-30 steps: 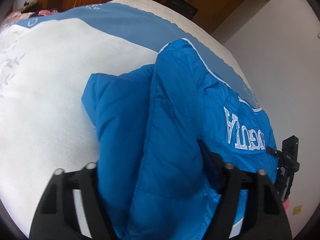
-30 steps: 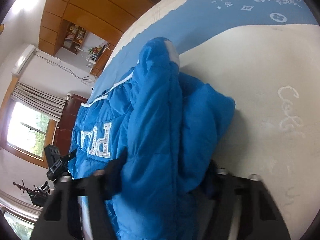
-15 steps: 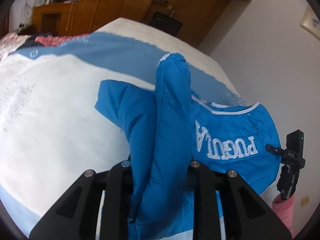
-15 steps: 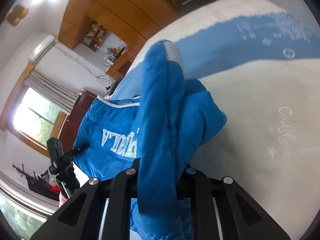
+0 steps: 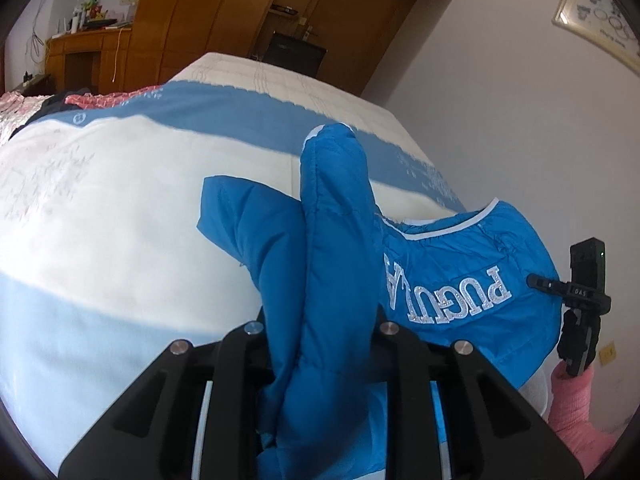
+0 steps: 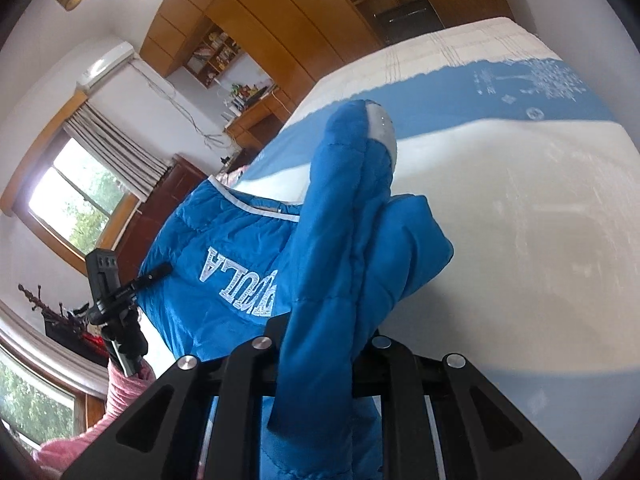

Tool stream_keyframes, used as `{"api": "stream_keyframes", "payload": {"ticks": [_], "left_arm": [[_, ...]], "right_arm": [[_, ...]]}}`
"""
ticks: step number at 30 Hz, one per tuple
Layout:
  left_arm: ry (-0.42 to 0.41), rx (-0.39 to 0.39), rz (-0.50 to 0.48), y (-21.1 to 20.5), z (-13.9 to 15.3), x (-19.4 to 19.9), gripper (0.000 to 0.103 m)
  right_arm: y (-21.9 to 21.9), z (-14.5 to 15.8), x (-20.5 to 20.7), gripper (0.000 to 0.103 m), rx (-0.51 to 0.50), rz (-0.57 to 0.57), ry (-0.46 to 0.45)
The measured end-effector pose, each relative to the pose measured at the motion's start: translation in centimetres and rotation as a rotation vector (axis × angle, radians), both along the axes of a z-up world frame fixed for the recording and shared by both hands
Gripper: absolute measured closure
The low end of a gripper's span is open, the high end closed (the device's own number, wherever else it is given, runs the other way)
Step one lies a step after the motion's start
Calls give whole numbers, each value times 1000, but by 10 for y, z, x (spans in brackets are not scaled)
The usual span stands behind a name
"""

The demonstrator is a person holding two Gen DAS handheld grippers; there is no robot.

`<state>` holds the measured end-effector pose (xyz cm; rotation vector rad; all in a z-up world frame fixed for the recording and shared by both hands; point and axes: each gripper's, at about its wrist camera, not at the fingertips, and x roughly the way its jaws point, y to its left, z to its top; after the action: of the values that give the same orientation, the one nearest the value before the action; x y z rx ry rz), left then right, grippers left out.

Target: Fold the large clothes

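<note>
Left gripper (image 5: 320,332): clamped on a bunched fold of the blue jacket (image 5: 336,264).
Right gripper (image 6: 320,340): clamped on another fold of the jacket.
Jacket: hung between both grippers, lifted over the bed (image 5: 100,208), white lettering facing out.
Background: wooden wardrobe (image 5: 224,12).
</note>
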<state>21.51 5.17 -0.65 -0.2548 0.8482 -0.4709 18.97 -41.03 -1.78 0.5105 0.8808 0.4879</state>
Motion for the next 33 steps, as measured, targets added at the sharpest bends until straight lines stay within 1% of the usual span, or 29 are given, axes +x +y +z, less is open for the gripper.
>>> {"api": "stream_keyframes", "payload": {"ticks": [3, 4, 6, 9, 11, 12, 14, 15, 16, 18, 20, 21, 23, 25, 26, 27, 30, 33], "left_arm": [[22, 15, 1, 3, -15, -19, 82], [32, 21, 3, 5, -22, -23, 82], [54, 35, 10, 7, -35, -26, 80], [101, 63, 43, 13, -65, -20, 75], [124, 30, 48, 22, -81, -14, 68], [126, 21, 46, 24, -86, -15, 66], [135, 17, 42, 25, -97, -13, 59], [137, 19, 45, 24, -102, -11, 57], [134, 23, 48, 24, -106, -12, 53], [125, 28, 55, 19, -110, -17, 50], [110, 39, 69, 17, -111, -20, 49], [104, 49, 79, 14, -111, -28, 49], [84, 83, 101, 7, -108, -35, 49], [70, 110, 122, 3, -105, -36, 47], [72, 110, 128, 3, -104, -38, 47], [78, 109, 137, 4, -102, -39, 46], [85, 124, 168, 3, -91, -51, 46], [68, 165, 204, 3, -79, -71, 45]], "right_arm": [[1, -12, -23, 87, -1, -7, 22], [1, -15, -25, 87, 0, -11, 31], [0, -27, -29, 87, -16, -21, 57], [-1, -47, -28, 87, -27, -52, 106], [-7, -69, -25, 85, -18, -80, 155], [-10, -82, -23, 84, -3, -89, 179], [-12, -99, -23, 82, 26, -96, 203], [-14, -106, -24, 81, 47, -98, 208], [-14, -109, -26, 80, 61, -100, 207], [-15, -115, -29, 79, 83, -110, 199], [-14, -117, -32, 78, 70, -121, 179], [-13, -117, -33, 78, 62, -124, 173], [-11, -116, -34, 77, 53, -127, 169], [-10, -114, -32, 71, 38, -134, 169], [-10, -114, -32, 64, 30, -142, 170], [-10, -113, -34, 61, 22, -145, 166], [-13, -109, -39, 55, 6, -151, 162], [-16, -99, -49, 54, -43, -164, 143]]}}
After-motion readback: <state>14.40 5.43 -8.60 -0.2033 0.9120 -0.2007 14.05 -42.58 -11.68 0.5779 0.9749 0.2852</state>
